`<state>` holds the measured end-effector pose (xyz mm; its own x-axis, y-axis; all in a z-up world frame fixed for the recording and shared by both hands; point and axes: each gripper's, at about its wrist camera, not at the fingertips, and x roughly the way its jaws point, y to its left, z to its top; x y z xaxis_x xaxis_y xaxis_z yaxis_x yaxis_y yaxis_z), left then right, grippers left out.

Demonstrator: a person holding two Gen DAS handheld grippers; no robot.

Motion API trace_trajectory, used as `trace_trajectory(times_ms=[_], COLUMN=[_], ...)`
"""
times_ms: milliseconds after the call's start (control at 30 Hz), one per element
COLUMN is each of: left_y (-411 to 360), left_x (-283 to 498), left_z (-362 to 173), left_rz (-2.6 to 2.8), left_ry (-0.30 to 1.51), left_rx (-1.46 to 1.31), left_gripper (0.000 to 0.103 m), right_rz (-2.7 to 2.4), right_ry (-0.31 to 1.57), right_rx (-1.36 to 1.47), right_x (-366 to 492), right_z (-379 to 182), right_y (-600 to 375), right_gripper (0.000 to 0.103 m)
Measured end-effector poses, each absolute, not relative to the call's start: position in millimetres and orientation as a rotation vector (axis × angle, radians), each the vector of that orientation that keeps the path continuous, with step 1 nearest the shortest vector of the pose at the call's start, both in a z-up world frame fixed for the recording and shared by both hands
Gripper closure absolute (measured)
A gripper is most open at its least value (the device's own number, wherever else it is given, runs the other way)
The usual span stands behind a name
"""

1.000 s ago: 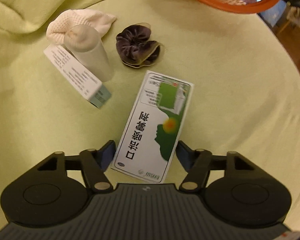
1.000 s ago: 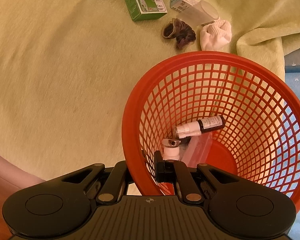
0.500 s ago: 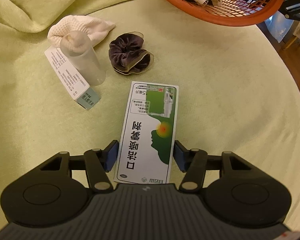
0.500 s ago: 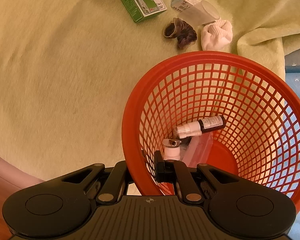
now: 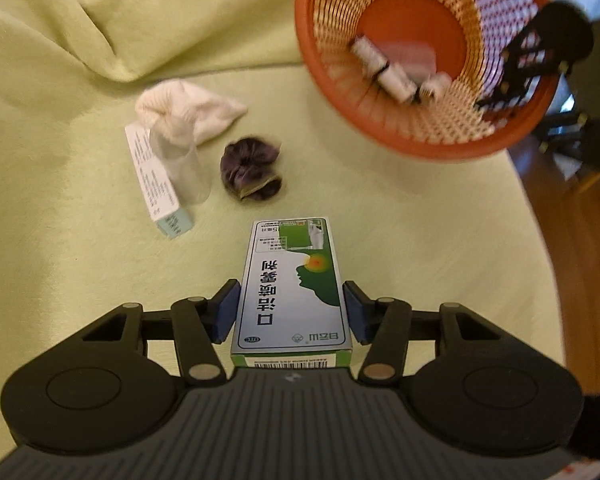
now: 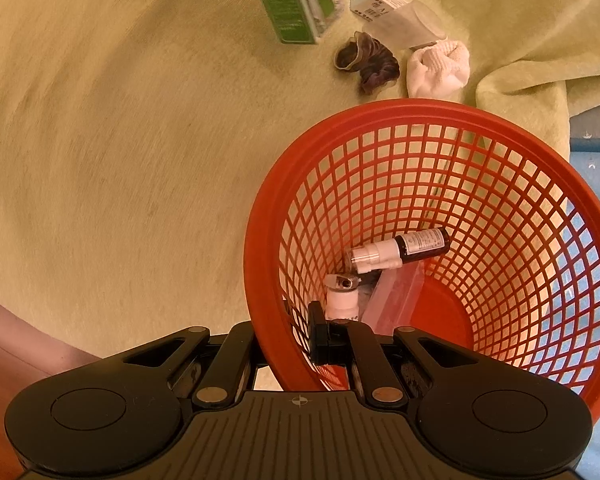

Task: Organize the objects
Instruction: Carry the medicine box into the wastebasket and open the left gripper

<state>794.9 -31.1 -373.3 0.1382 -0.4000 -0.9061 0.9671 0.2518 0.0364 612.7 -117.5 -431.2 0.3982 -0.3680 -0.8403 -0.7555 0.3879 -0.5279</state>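
Green medicine box point(image 5: 294, 286) clamped between left gripper point(image 5: 292, 312) pads, lifted off green cloth point(image 5: 80, 280). Right gripper point(image 6: 288, 344) pinches tilted orange basket point(image 6: 268, 216) rim. Inside: spray bottle point(image 6: 400, 249), small vial point(image 6: 342, 300). Left outside, by judgement: white box point(image 5: 154, 180), clear tube point(image 5: 184, 164), scrunchie point(image 5: 250, 174), sock point(image 5: 188, 110).

Warm, yellowish, fairly dim indoor light tints both views, with soft shadows and no harsh glare. In the left wrist view the red basket point(image 5: 416, 60) at one o'clock is smeared by motion blur. Fisheye bending curves and darkens all edges.
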Motion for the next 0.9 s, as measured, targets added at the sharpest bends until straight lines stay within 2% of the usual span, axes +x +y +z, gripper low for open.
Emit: trace_trajectory(times_ms=[500, 900], left_y=[-72.2, -132.4], left_x=[772.4, 759.2], left_z=[-307.6, -301.4], left_rz=[-1.272, -1.401], left_ry=[0.729, 0.599], left_rx=[0.750, 0.790], left_gripper=[0.053, 0.053], right_rz=[0.332, 0.327], right_ry=[1.182, 1.178], right_rx=[-1.205, -1.191], right_x=[610.7, 609.8], right_z=[-427.3, -426.5], right_y=[-121.3, -123.5], right_gripper=[0.099, 0.099])
